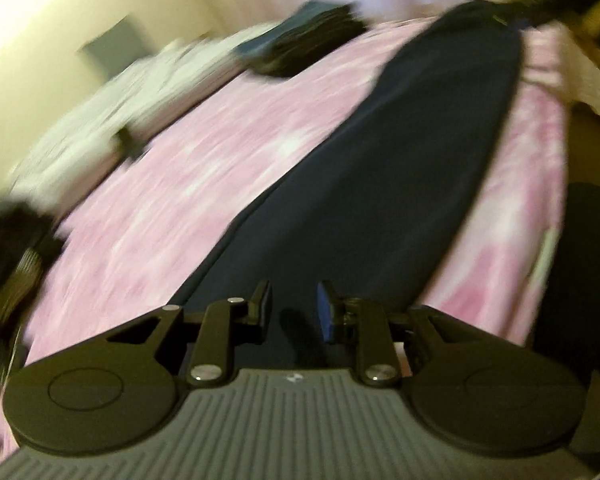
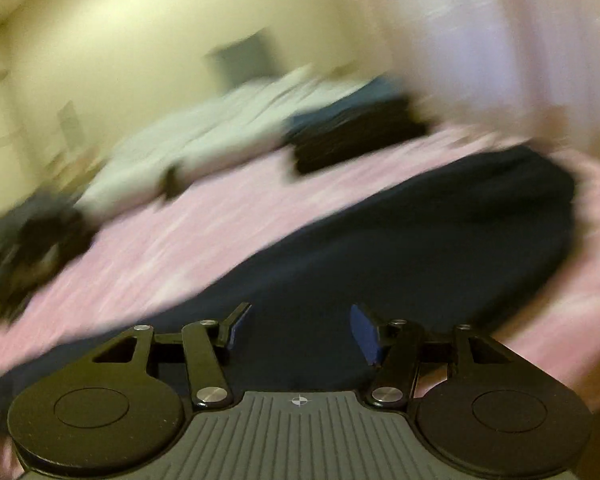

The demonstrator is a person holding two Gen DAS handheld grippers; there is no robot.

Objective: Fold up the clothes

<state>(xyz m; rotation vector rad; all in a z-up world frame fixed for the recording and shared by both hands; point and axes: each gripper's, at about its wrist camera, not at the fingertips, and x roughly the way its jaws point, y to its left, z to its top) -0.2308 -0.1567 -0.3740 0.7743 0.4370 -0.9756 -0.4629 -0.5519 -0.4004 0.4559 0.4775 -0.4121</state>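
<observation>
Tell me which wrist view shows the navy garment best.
Left wrist: the navy garment runs lengthwise across the pink bedspread, edges fairly crisp. Right wrist shows the same garment smeared by motion blur, its near end behind the open jaws.

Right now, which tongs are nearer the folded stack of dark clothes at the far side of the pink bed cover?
Hard to call; blur leaves it unclear. Left tongs and right tongs both hang open over the long navy garment, well short of the folded dark stack.
</observation>
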